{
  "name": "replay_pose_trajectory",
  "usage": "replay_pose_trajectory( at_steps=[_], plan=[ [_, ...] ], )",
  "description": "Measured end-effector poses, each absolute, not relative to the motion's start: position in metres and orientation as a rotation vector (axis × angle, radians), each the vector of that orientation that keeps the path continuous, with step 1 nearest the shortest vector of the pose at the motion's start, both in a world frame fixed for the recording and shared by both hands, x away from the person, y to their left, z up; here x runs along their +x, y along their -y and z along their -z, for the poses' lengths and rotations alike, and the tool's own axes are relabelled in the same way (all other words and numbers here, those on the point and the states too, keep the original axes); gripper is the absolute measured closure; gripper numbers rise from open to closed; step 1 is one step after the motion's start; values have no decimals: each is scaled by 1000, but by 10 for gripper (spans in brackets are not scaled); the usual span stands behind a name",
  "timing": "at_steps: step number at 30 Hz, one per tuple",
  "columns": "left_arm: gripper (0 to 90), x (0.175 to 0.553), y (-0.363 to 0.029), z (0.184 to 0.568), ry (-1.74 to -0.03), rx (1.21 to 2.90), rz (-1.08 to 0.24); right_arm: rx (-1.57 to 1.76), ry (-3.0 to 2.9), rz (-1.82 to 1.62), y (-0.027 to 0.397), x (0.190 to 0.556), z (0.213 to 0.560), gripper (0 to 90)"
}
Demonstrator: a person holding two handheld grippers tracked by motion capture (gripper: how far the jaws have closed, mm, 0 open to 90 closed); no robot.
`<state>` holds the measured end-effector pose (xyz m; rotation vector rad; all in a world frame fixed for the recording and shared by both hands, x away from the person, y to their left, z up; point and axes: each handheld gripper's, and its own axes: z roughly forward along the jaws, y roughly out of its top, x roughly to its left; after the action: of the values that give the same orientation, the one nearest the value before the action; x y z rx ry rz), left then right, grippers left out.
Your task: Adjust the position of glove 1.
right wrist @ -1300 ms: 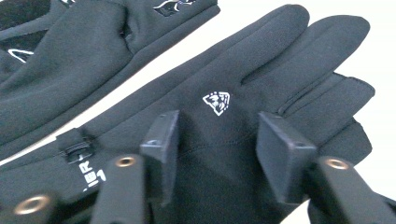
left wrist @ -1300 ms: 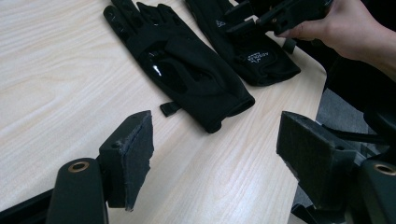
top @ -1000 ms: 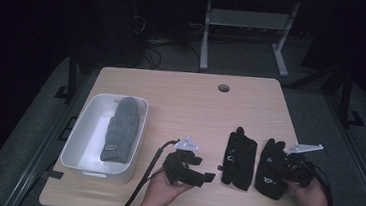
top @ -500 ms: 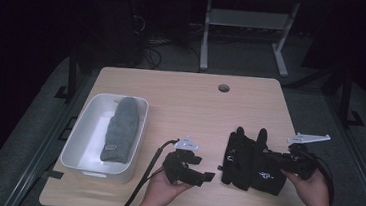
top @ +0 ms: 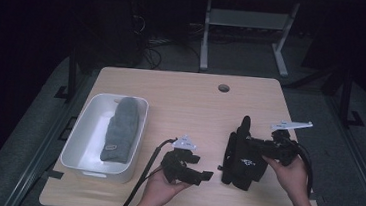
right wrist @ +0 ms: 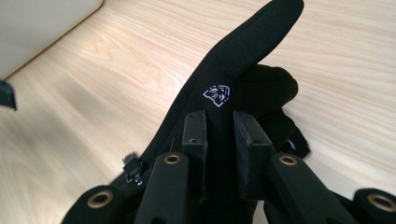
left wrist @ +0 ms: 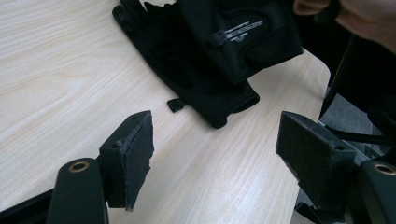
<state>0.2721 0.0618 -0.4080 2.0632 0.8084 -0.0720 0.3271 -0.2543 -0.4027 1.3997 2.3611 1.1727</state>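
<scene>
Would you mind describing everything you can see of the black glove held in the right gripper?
The black glove looks like soft, matte fabric with a small white emblem near one finger and a white logo on its back. The right gripper has its jaws shut on it, lifting it with one finger pointing up. In the high view its lower part hangs over the second black glove lying flat on the wooden table, right of the white tray.
</scene>
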Motion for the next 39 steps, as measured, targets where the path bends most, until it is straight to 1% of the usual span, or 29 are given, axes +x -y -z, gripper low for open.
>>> replay_pose_trajectory(
  at_steps=[5, 7, 8, 9, 10, 11, 12, 13, 14, 15, 16, 19, 20, 21, 23, 24, 29, 32, 39],
  plan=[
    [271, 273, -64, 409, -811, 2066, 75, 1411, -2376, -1170, 242, 334, 415, 754],
    [269, 273, -66, 409, -815, 2066, 75, 1422, -2396, -1153, 238, 335, 420, 743],
    [269, 273, -66, 410, -818, 2066, 74, 1416, -2401, -1142, 236, 336, 425, 713],
    [269, 273, -66, 410, -818, 2066, 74, 1416, -2401, -1142, 236, 336, 425, 713],
    [268, 273, -66, 410, -817, 2067, 75, 1400, -2423, -1109, 235, 335, 429, 671],
    [268, 273, -66, 410, -817, 2067, 75, 1400, -2423, -1109, 235, 335, 429, 671],
    [268, 273, -65, 411, -817, 2068, 80, 1401, -2443, -1080, 234, 334, 433, 580],
    [268, 273, -65, 411, -817, 2068, 80, 1401, -2443, -1080, 234, 334, 433, 580],
    [268, 273, -63, 411, -817, 2069, 86, 1397, -2459, -1059, 234, 334, 435, 547],
    [268, 273, -62, 412, -817, 2067, 87, 1395, -2468, -1034, 233, 334, 436, 532],
    [268, 273, -60, 414, -819, 2067, 92, 1397, -2459, -1032, 234, 332, 436, 493],
    [268, 275, -56, 415, -821, 2073, 96, 1417, -2444, -1046, 237, 332, 435, 474],
    [268, 276, -53, 417, -825, 2074, 96, 1420, -2428, -1058, 242, 331, 433, 439],
    [267, 276, -53, 417, -825, 2074, 96, 1424, -2417, -1054, 245, 332, 431, 422],
    [268, 277, -48, 419, -830, 2081, 100, 1428, -2406, -1060, 248, 331, 430, 407],
    [268, 279, -43, 422, -837, 2091, 98, 1444, -2388, -1056, 255, 333, 429, 372],
    [271, 284, -31, 428, -857, 2101, 100, 1502, -2364, -1052, 266, 339, 429, 343],
    [301, 293, -20, 437, -893, 2107, 141, 1549, -2343, -1053, 274, 348, 432, 329],
    [302, 304, -7, 447, -936, 2117, 177, 1623, -2346, -1045, 279, 362, 445, 314]
  ],
)
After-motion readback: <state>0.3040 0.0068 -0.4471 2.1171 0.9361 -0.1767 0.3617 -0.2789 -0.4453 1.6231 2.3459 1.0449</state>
